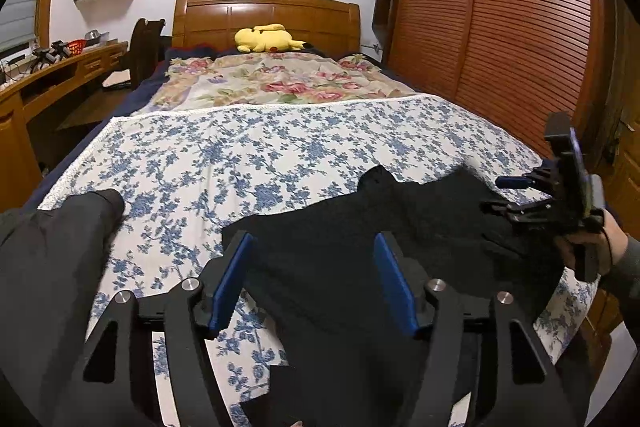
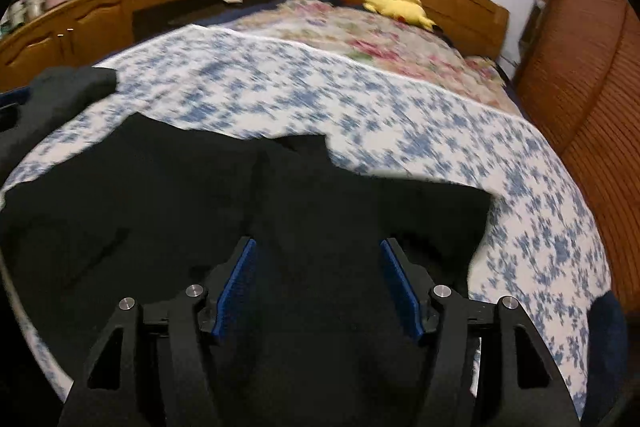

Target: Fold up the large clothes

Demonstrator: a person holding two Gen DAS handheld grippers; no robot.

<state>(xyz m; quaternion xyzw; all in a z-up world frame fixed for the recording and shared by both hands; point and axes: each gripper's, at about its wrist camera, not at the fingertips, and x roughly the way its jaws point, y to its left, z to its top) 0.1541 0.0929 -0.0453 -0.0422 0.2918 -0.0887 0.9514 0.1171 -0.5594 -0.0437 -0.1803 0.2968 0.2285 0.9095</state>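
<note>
While the left gripper hovers wide open over the black garment on the floral bedspread, gripping nothing, right gripper likewise apart above the same cloth, pads empty.

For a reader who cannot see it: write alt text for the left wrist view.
The open left gripper hovers over a black garment spread on a bed's blue-flowered cover, nothing between its blue pads. At the right edge a hand holds the right gripper; a yellow plush toy lies by the wooden headboard.
</note>
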